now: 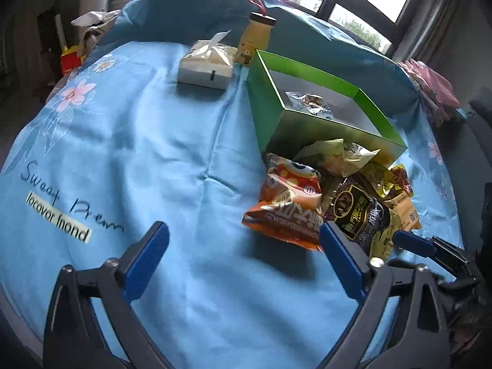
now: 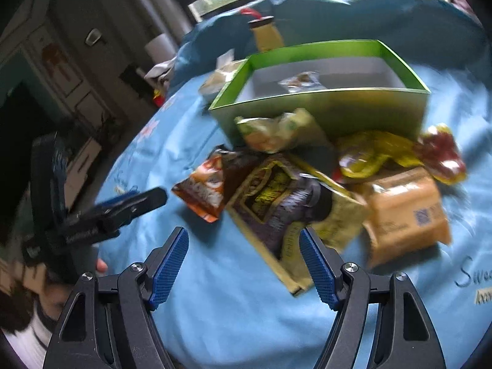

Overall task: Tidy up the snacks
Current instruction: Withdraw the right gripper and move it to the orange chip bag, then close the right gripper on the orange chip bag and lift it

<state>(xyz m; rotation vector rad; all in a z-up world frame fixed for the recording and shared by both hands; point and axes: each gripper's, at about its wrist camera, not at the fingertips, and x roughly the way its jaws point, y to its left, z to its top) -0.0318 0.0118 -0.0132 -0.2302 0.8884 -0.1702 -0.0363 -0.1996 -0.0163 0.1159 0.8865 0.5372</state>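
A pile of snack packets lies on the blue cloth in front of an open green box (image 1: 310, 129). The box holds one small white packet (image 1: 310, 103). In the pile are an orange packet (image 1: 289, 203), a dark brown and yellow packet (image 1: 359, 212), a pale green packet (image 1: 335, 153) and a tan packet (image 2: 406, 215). My left gripper (image 1: 243, 255) is open and empty, just short of the orange packet. My right gripper (image 2: 243, 261) is open and empty, its fingers on either side of the dark packet's (image 2: 283, 209) near corner. The green box also shows in the right wrist view (image 2: 332, 110).
A tissue box (image 1: 206, 67) and a yellow bottle (image 1: 256, 38) stand behind the green box. The round table's blue cloth (image 1: 138, 153) stretches left of the pile. Pink cloth (image 1: 430, 86) lies at the far right edge. Windows are behind the table.
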